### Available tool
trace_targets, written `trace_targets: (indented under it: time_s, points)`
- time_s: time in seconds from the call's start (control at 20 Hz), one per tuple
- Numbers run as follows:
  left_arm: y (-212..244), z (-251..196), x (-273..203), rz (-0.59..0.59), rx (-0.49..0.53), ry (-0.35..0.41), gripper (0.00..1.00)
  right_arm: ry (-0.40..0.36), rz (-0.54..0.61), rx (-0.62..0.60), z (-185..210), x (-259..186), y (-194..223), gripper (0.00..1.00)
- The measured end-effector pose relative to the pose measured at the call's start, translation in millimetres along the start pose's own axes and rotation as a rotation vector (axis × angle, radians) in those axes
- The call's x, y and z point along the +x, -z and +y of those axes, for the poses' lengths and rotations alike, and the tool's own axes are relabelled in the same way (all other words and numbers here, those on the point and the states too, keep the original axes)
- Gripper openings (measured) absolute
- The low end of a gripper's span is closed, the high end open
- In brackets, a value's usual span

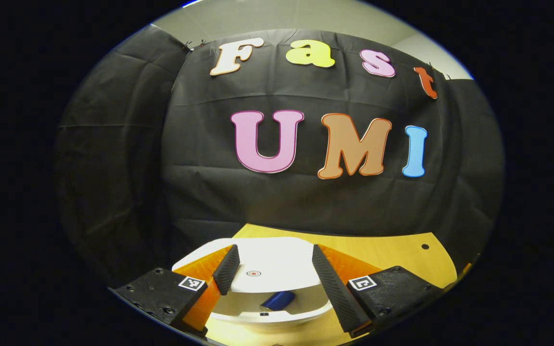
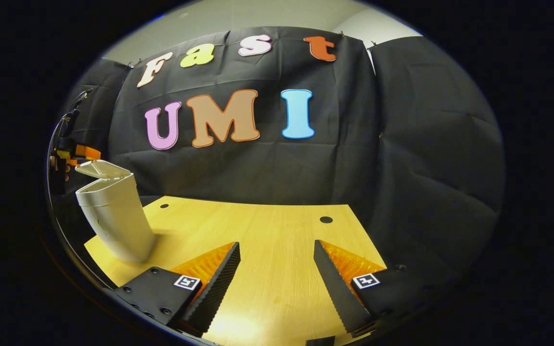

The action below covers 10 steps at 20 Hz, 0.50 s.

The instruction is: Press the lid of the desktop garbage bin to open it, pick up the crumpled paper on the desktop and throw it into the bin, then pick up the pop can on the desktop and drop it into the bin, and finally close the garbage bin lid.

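The white garbage bin (image 1: 267, 318) sits right under my left gripper (image 1: 274, 252), which is open with a finger on each side of the lid (image 1: 277, 257). The lid stands partly raised, and a blue pop can (image 1: 278, 300) lies inside the bin below it. In the right gripper view the bin (image 2: 116, 218) stands at the table's left edge with its lid (image 2: 101, 169) tilted up. The left gripper (image 2: 80, 153) and a hand hover just above that lid. My right gripper (image 2: 276, 245) hangs open over bare wood, well to the right of the bin.
The wooden table (image 2: 267, 221) has small round holes (image 2: 326, 219) near its back edge. Black cloth walls close in the back and both sides, and the bin stands close to the table's left edge.
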<state>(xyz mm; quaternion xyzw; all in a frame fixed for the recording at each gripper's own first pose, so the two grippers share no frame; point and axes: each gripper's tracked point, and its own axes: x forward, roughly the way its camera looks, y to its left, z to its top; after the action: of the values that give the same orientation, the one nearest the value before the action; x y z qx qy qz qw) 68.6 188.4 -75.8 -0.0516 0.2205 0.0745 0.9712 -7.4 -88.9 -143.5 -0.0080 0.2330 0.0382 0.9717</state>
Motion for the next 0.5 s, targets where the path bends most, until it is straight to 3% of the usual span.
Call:
trace_targets:
  time_s: [0.3, 0.5]
  points:
    - [50.7, 0.4, 1.2, 0.08, 0.01, -0.007, 0.93, -0.035, -0.007, -0.032, 5.5, 0.9, 0.3, 0.99]
    - [64.0, -4.1, -1.0, 0.074, 0.11, 0.014, 0.93, -0.049, 0.007, -0.034, 6.4, 3.3, 3.2, 0.99]
